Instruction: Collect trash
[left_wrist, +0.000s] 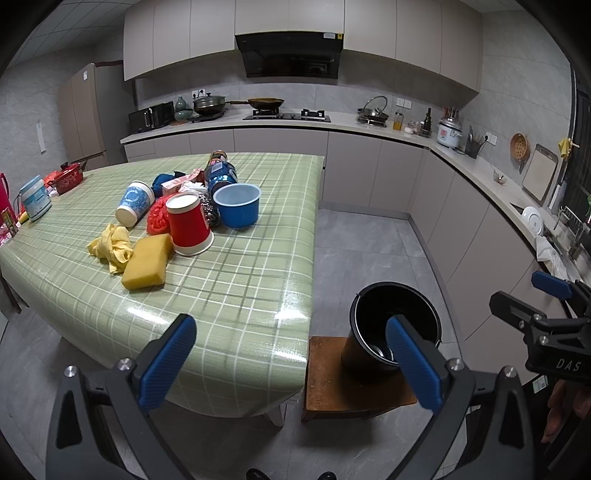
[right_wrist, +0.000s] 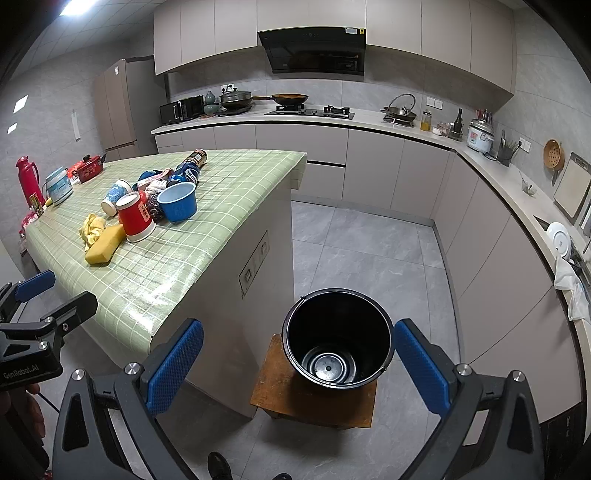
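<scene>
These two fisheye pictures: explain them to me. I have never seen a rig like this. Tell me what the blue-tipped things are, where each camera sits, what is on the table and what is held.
No robot here: a person carries a hand-held two-finger gripper in each hand, with a camera on each looking along its blue fingers. One picture is from the left gripper, the other from the right gripper. Both are open and hold nothing. On the green checked table lies a pile of trash: a red paper cup, a blue bowl, a yellow sponge, a yellow cloth, a blue patterned cup and a bottle. Beside the table, a black bucket stands on a wooden stool, with no trash visible inside it.
</scene>
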